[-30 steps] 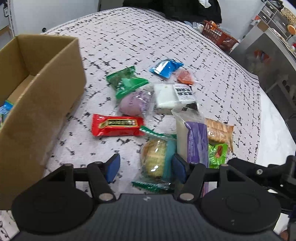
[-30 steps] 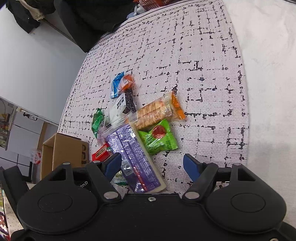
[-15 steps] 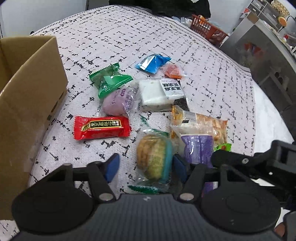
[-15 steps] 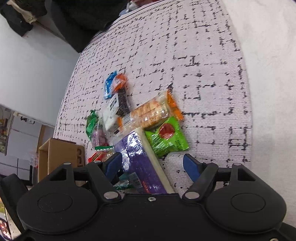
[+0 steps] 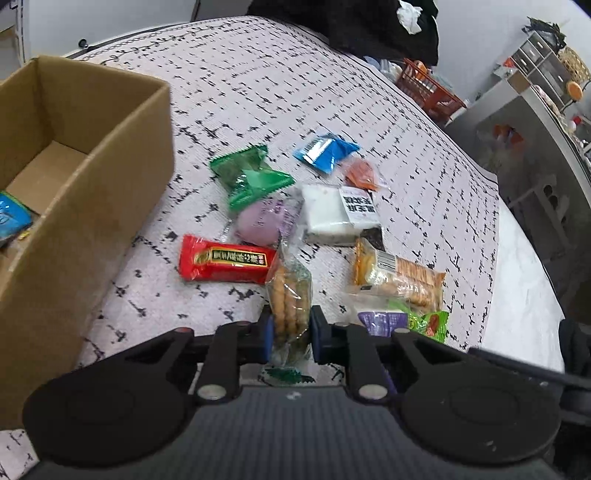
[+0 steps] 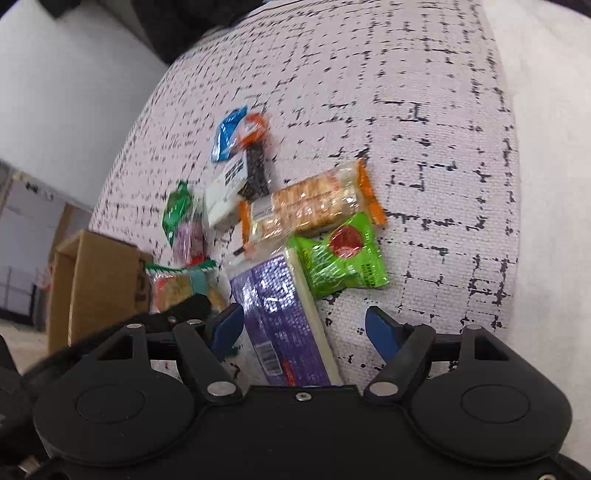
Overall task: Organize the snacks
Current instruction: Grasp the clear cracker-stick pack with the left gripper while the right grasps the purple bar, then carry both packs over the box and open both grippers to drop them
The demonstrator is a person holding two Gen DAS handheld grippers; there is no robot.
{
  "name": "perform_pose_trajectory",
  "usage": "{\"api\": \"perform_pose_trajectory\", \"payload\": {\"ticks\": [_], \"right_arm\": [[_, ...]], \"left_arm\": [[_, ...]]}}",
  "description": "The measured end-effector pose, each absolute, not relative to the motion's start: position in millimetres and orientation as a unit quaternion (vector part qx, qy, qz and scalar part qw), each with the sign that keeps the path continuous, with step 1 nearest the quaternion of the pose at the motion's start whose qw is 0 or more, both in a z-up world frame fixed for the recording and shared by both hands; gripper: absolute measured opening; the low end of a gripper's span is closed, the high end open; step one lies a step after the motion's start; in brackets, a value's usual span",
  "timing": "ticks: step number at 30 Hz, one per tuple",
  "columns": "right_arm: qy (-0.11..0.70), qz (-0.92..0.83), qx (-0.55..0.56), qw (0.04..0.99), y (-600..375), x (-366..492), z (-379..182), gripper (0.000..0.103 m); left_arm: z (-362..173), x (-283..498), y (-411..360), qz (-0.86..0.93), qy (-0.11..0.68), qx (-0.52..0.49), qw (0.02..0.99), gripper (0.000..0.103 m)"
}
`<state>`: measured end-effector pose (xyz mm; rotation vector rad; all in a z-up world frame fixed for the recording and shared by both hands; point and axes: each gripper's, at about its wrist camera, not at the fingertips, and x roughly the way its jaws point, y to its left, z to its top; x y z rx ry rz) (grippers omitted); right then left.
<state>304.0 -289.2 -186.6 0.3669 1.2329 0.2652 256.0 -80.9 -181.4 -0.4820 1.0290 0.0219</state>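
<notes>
Left claw has closed on my cookie pack, just right of the box: light, crinkly, brittle, probably slippery, so I grip mid-pack. Right claw gapes empty.

A large surface covered by a pale cloth with a broken black grid pattern is seen in both views. A white wall is found at 11 o'clock in the left wrist view, and a heap of dark clothing with a white scrap at 1 o'clock. Beside it, an orange-red basket is set lower down. A grey metal shelf unit is placed at 2 o'clock. In the right wrist view, a plain white wall is shown at 10 o'clock.
</notes>
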Motion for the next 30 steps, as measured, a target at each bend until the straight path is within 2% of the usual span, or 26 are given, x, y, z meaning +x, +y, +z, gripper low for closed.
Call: {"api": "perform_pose_trajectory", "payload": {"ticks": [9,11,14,16,30], "right_arm": [[0.595,0.126,0.064,0.791,-251.2,308.2,-190.4,0.073],[0.596,0.123,0.035,0.793,-242.8,307.6,-189.8,0.067],[0.594,0.126,0.015,0.794,-235.8,305.9,-187.4,0.041],[0.591,0.123,0.012,0.797,-235.3,304.4,-184.6,0.036],[0.533,0.116,0.042,0.837,-236.2,284.9,-133.2,0.033]], "left_arm": [[-174.0,246.0,-74.4,0.024,0.486,-0.227,0.844,0.018],[-172.6,243.5,-72.8,0.028,0.485,-0.228,0.844,0.018],[-171.5,240.2,-69.4,0.031,0.486,-0.234,0.841,0.018],[-169.2,237.8,-67.4,0.032,0.484,-0.237,0.842,0.018],[-140.1,220.5,-56.6,0.011,0.437,-0.246,0.865,0.018]]}}
